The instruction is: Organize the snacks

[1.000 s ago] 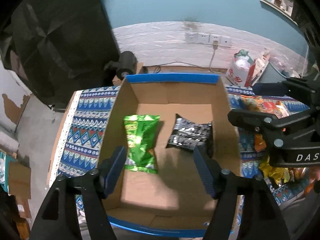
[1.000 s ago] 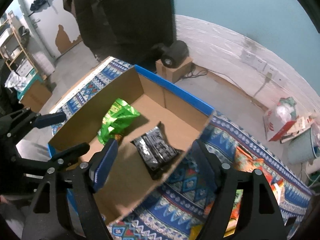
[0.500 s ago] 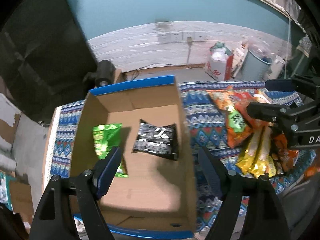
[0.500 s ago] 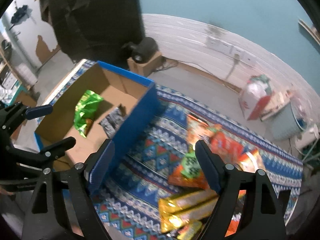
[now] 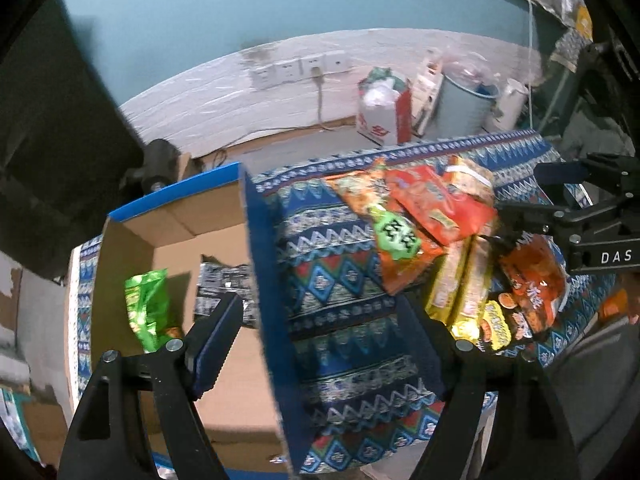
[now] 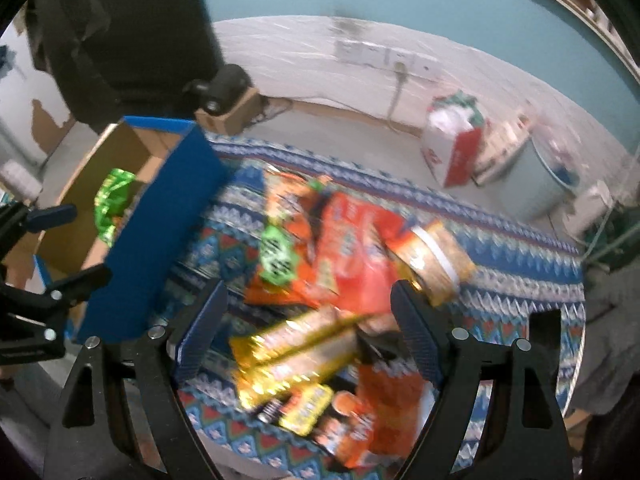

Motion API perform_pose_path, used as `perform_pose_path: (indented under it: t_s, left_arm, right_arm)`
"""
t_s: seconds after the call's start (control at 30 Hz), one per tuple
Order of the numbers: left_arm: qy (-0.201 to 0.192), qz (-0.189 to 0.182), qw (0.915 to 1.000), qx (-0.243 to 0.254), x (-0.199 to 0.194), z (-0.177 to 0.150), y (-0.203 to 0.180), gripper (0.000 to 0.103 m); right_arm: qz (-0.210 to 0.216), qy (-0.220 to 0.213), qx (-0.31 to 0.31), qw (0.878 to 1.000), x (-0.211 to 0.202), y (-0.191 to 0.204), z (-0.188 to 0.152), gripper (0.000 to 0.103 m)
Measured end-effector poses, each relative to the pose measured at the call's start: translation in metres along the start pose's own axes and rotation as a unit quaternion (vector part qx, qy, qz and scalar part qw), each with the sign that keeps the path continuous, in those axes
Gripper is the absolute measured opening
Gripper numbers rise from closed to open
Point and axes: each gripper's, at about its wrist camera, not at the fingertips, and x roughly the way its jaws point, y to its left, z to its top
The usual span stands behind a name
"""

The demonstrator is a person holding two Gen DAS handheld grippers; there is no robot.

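Observation:
A blue-sided cardboard box (image 5: 264,280) stands at the left of the patterned table. It holds a green snack bag (image 5: 146,308) and a black snack bag (image 5: 224,280). A pile of orange, red and yellow snack packets (image 5: 440,240) lies on the cloth to the right. My left gripper (image 5: 320,344) is open and empty over the box's right wall. My right gripper (image 6: 308,340) is open and empty above the yellow packets (image 6: 292,356), with the orange and red bags (image 6: 344,252) just beyond. The box (image 6: 160,216) is at its left.
A blue patterned cloth (image 5: 336,280) covers the table. Behind it, on the floor, are a red and white bag (image 5: 384,108), a grey bin (image 5: 464,104) and a wall with sockets (image 5: 296,70). A black shape (image 6: 120,32) stands at the back left.
Both grippers have swung right, away from the box's inside toward the snack pile. The right gripper now hangs over the packets. Both stay open and empty.

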Motion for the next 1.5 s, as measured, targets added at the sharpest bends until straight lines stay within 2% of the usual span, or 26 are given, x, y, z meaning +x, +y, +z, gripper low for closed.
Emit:
perform_pose_path:
  t_s: [0.23,0.5,0.87,1.1,1.13,1.2,1.23,1.3,1.5]
  left_arm:
    - [0.009,-0.010,0.9995,0.028,0.009,0.002,-0.028,0.080]
    - [0.030,-0.023,0.9980,0.051,0.029,-0.002,-0.049,0.080]
    - [0.068,-0.026,0.9956,0.058,0.061,-0.009,-0.058,0.080]
    - [0.074,-0.024,0.9955,0.054,0.069,-0.004,-0.058,0.080]
    - [0.074,-0.024,0.9956,0.053,0.070,-0.003,-0.057,0.080]
    - [0.075,-0.024,0.9958,0.047,0.072,0.001,-0.056,0.080]
    - [0.076,-0.026,0.9959,0.042,0.073,0.003,-0.055,0.080]
    - [0.077,-0.028,0.9961,0.032,0.075,0.007,-0.052,0.080]
    - [0.072,-0.034,0.9969,-0.002,0.081,0.023,-0.046,0.081]
  right_arm:
    - [-0.015,0.016,0.039,0.999,0.002,-0.039,-0.028,0.083]
    - [-0.022,0.063,0.070,0.995,0.024,-0.069,-0.062,0.083]
    - [-0.017,0.124,0.080,0.989,0.069,-0.083,-0.095,0.083]
    - [-0.018,0.132,0.065,0.989,0.082,-0.079,-0.101,0.082]
    - [-0.014,0.133,0.061,0.989,0.083,-0.078,-0.102,0.081]
    - [-0.009,0.136,0.054,0.989,0.085,-0.076,-0.105,0.060]
    - [-0.003,0.138,0.052,0.989,0.085,-0.075,-0.105,0.059]
    - [-0.004,0.132,0.052,0.990,0.083,-0.076,-0.106,0.047]
    - [-0.013,0.092,0.058,0.994,0.062,-0.088,-0.095,0.045]
